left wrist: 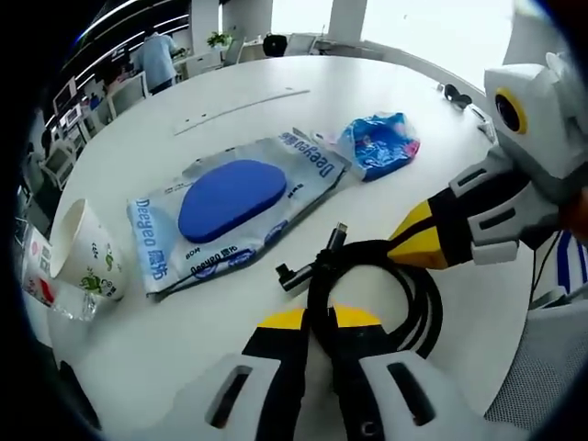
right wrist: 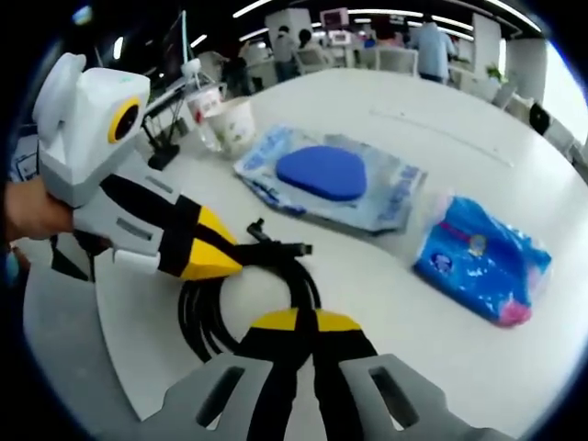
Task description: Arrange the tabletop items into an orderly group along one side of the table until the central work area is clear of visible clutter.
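A coiled black cable (left wrist: 418,303) lies on the white round table (left wrist: 276,92) close in front of me. My left gripper (left wrist: 319,319) is shut on it, a strand running between its yellow tips. My right gripper (left wrist: 401,243) comes in from the right, shut on the coil's far side. In the right gripper view, the cable (right wrist: 197,317) sits just beyond my right gripper (right wrist: 305,321), and my left gripper (right wrist: 230,259) pinches it from the left. Beyond lie a blue mouse pad in a clear bag (left wrist: 230,197) and a blue tissue pack (left wrist: 381,142).
A printed paper cup (left wrist: 87,253) lies tipped beside a plastic cup (left wrist: 37,276) at the table's left edge. The bagged pad (right wrist: 322,173), tissue pack (right wrist: 482,257) and cups (right wrist: 230,124) sit mid-table. Desks, chairs and people stand in the background.
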`<state>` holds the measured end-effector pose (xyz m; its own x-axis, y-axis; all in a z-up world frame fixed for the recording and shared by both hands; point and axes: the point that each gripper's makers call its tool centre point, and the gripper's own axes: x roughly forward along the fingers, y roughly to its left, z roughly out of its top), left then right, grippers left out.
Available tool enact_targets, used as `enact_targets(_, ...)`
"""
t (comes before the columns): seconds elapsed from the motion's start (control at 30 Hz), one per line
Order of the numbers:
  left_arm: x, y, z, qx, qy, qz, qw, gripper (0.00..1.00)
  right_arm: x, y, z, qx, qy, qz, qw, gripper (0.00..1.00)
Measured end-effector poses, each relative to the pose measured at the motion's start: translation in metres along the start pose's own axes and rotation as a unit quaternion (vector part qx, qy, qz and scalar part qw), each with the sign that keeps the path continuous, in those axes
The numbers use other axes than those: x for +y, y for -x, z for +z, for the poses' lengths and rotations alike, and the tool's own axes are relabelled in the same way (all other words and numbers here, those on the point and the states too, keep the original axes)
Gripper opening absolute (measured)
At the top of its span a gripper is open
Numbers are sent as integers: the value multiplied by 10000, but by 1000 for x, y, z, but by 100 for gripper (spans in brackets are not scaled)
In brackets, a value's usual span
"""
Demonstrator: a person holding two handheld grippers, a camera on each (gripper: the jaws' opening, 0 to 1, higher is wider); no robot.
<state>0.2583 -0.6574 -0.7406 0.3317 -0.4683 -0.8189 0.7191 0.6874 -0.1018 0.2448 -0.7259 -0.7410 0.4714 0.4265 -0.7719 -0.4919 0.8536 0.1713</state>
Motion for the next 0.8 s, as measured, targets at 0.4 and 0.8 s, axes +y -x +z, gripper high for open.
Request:
enact_targets(0.4, -1, 0, -1, -38, -113, -26, 9999, 18, -2, 3, 6, -161, 394, -86, 9991, 12)
enact_targets(0.8, 8, 17, 16, -544, -99, 125, 9984, 50, -5, 20, 21, -524, 489, -117, 9974, 39)
